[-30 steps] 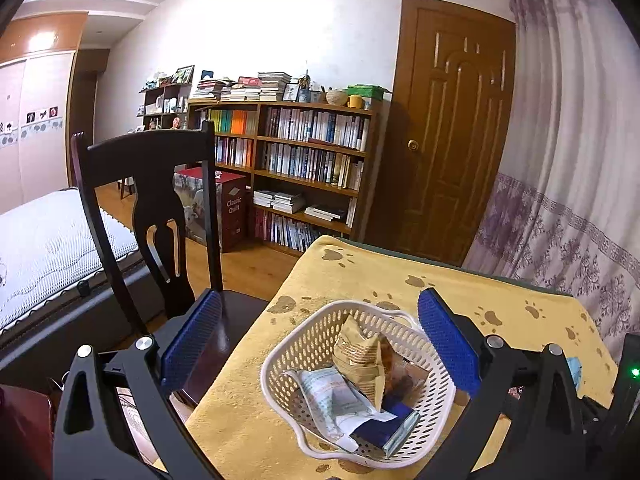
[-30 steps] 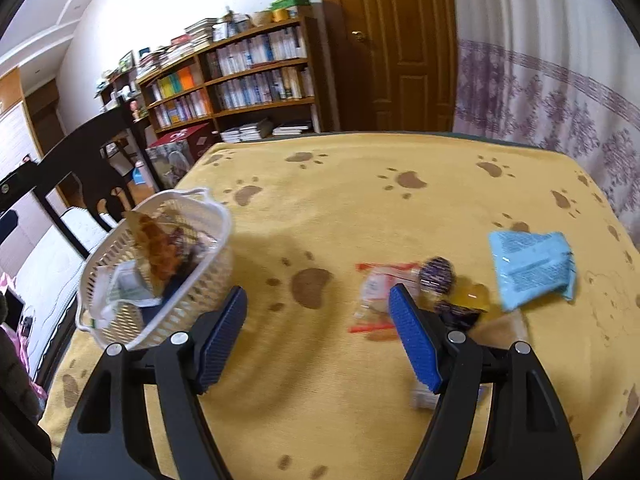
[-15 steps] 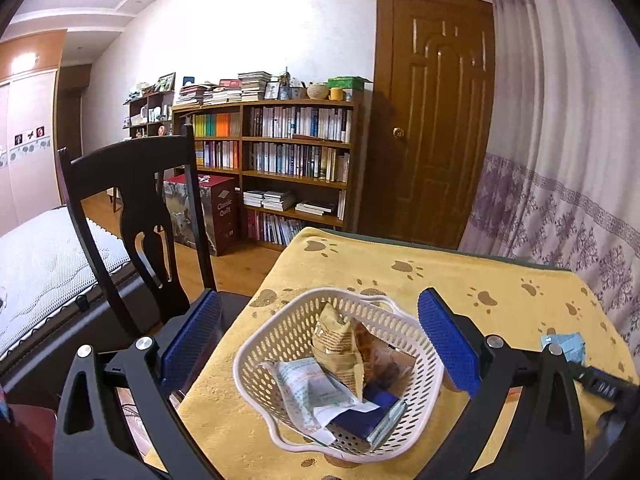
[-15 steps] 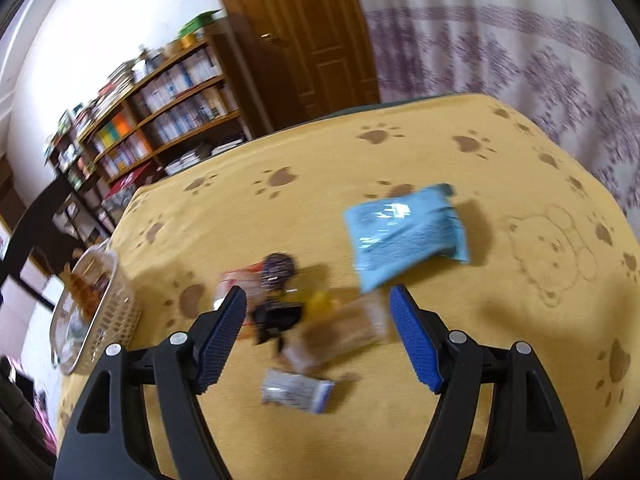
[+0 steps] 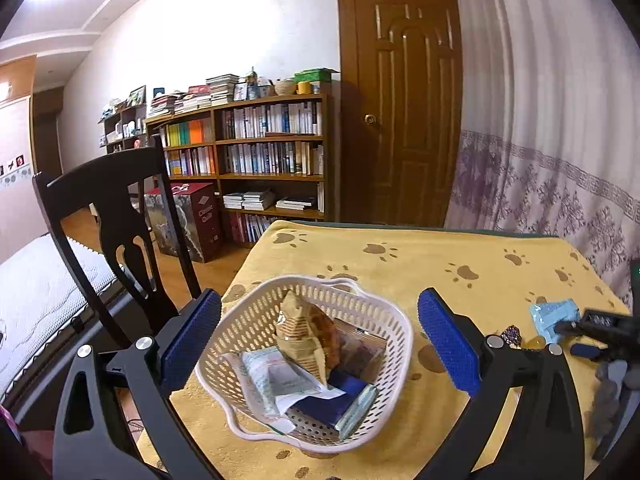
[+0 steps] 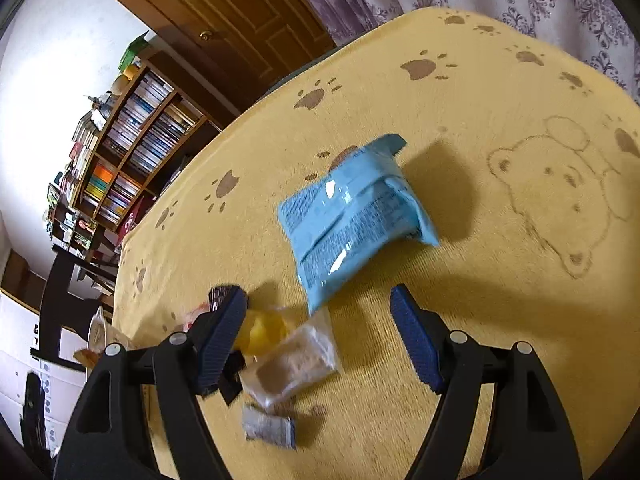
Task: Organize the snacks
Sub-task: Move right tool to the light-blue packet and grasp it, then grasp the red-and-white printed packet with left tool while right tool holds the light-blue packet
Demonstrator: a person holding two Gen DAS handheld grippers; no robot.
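White basket (image 5: pixel 400 334) part-filled, blue packet (image 6: pixel 352 216) lying flat

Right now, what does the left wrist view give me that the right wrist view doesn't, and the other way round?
Left wrist only: the white basket in full, several packets inside, between the open left gripper.

Right wrist only: a clear packet and a small grey packet on the cloth, with the open right gripper over them.

Both: the blue packet, the yellow paw-print cloth, bookshelf and door.
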